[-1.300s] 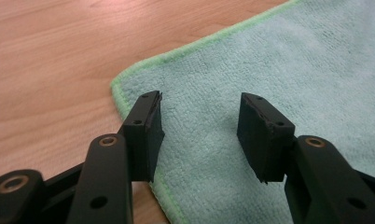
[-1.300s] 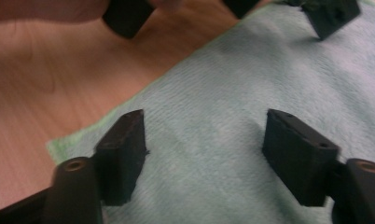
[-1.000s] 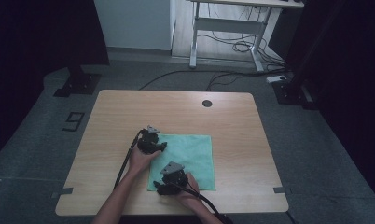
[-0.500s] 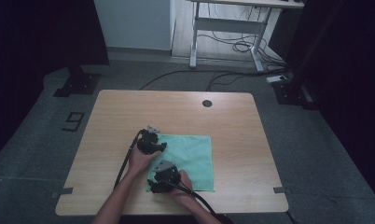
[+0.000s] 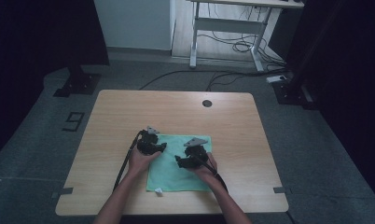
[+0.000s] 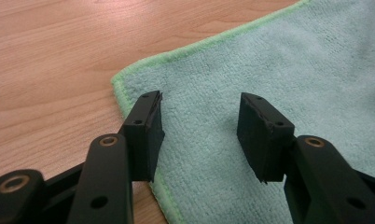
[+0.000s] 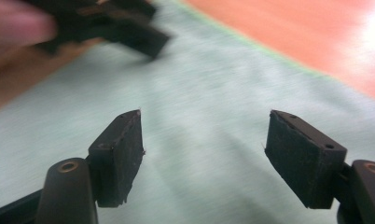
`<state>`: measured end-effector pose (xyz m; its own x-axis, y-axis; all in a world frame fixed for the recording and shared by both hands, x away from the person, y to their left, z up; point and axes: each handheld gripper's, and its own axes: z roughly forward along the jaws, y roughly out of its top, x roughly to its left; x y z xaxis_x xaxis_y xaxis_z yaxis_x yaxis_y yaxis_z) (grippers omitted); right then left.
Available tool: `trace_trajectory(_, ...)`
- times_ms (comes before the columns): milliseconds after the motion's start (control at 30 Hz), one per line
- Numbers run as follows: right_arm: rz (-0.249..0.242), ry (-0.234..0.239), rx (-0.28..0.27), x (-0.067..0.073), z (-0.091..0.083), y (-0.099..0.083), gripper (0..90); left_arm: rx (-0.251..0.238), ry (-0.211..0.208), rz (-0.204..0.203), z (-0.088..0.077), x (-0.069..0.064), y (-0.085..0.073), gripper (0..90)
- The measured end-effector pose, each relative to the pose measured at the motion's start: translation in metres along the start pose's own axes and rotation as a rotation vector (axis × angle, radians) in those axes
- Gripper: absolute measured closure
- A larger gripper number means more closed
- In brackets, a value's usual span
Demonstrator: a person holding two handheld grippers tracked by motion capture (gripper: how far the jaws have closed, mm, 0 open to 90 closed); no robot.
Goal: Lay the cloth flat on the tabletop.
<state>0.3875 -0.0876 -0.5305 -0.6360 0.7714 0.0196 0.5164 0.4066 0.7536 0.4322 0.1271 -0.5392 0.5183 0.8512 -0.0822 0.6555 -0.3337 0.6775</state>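
A light green cloth (image 5: 176,175) lies flat on the wooden table (image 5: 176,112), with a small white tag (image 5: 158,190) at its near left corner. My left gripper (image 5: 158,147) rests at the cloth's far left corner. In the left gripper view its jaws (image 6: 199,98) stand open just above that corner of the cloth (image 6: 279,56), with nothing between the pads. My right gripper (image 5: 181,161) hovers over the cloth's right half. Its jaws (image 7: 206,114) are open over the blurred cloth (image 7: 213,74), and the left gripper (image 7: 115,28) shows beyond them.
A round cable hole (image 5: 207,103) sits in the table's far side. Bare wood surrounds the cloth on every side. Beyond the table are a black stand base (image 5: 78,84), floor cables and a white desk frame (image 5: 223,28).
My right gripper has swung from the cloth's near left edge toward the right and farther from the person, over the cloth's right half. The left gripper and the cloth have stayed put.
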Motion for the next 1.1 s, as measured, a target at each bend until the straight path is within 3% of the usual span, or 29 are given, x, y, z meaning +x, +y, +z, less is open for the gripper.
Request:
trace_trajectory(167, 0.028, -0.011, 0.007, -0.031, 0.024, 0.01, 31.6, -0.002, -0.005, -0.003, 0.0, 0.001, 0.0, 50.8)
trace_trajectory(233, 0.025, -0.021, 0.011, -0.035, 0.027, 0.01, 31.7, 0.001, 0.001, 0.01, 0.0, 0.0, 0.0, 51.0)
trace_trajectory(300, 0.047, -0.034, 0.02, -0.047, 0.033, 0.006, 31.4, 0.003, 0.009, 0.017, 0.0, -0.001, 0.0, 51.1)
trace_trajectory(533, 0.087, -0.098, 0.009, -0.075, 0.025, -0.002, 33.6, 0.007, 0.007, 0.012, 0.0, -0.001, 0.0, 51.3)
trace_trajectory(667, 0.099, -0.105, 0.016, -0.082, 0.02, -0.004, 32.3, 0.007, 0.008, 0.009, 0.0, -0.001, 0.0, 51.1)
trace_trajectory(733, 0.108, -0.111, 0.016, -0.08, 0.016, -0.005, 32.3, 0.003, 0.003, 0.008, 0.0, 0.0, 0.0, 50.7)
trace_trajectory(800, 0.117, -0.089, 0.007, -0.07, 0.004, -0.004, 32.7, -0.001, -0.001, 0.003, 0.0, 0.0, 0.0, 50.6)
trace_trajectory(900, 0.055, -0.053, -0.007, -0.049, -0.011, -0.008, 32.6, 0.0, -0.006, 0.004, 0.0, 0.001, 0.0, 50.6)
trace_trajectory(1100, -0.009, 0.027, 0.003, -0.015, -0.029, -0.028, 32.6, -0.001, -0.008, -0.01, 0.0, 0.001, 0.0, 50.4)
